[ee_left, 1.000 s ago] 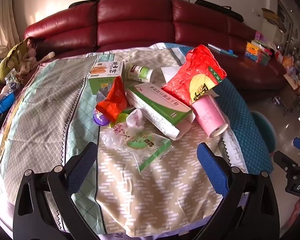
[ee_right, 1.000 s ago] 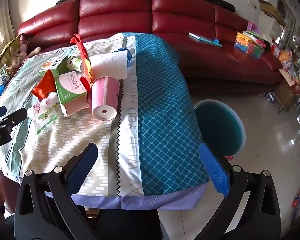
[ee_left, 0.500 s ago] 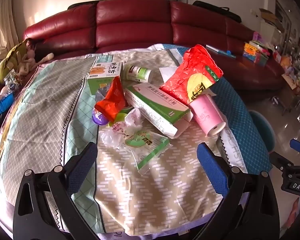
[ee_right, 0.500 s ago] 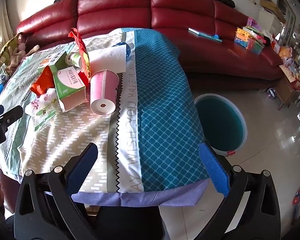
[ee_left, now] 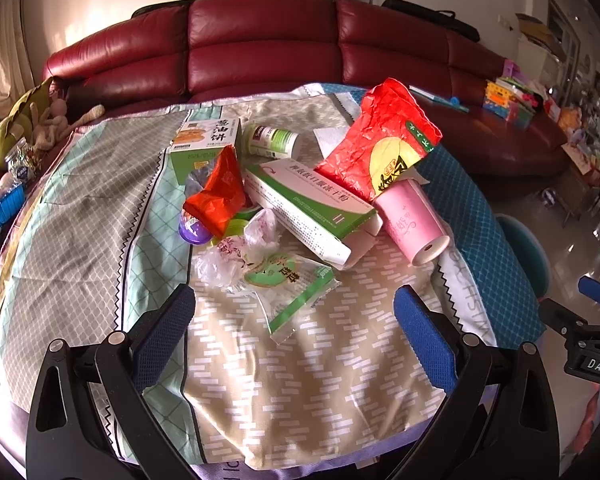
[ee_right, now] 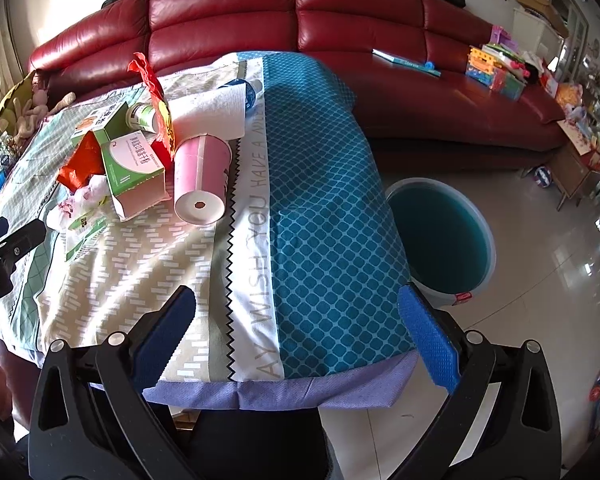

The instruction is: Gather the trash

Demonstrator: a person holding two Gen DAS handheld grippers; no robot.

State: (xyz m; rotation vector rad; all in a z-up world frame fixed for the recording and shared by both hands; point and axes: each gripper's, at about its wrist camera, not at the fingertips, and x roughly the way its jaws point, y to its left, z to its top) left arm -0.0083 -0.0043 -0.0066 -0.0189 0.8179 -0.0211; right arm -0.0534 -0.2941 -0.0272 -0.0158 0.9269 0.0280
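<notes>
Blue pads stand wide apart on both tongs, and neither holds anything. The left gripper point(ee_left: 294, 326) hangs over the near edge of the table point(ee_left: 300, 380), its open jaws framing the green wrapper point(ee_left: 290, 286) that lies flat just ahead of them. Against the view a second ago, the heap sits slightly lower and closer in the left camera, so this hand has eased forward and down a little toward the pile; I judge it is lining up on that wrapper as the first pick.

Behind the wrapper lie crumpled clear plastic point(ee_left: 236, 254), an orange packet point(ee_left: 218, 196), a long green-and-white box point(ee_left: 308, 208), a pink roll point(ee_left: 414, 220) and a tall red snack bag point(ee_left: 384, 142) leaning on the roll.

The right gripper point(ee_right: 298, 340) hovers off the table's right corner, over the blue part of the cloth, with the teal bucket point(ee_right: 440, 236) on the floor beyond it. Its view has drifted only slightly, bringing the bucket more fully into sight. Nothing has been collected yet: all the rubbish is on the table, and the bucket, the likely bin, looks empty.
</notes>
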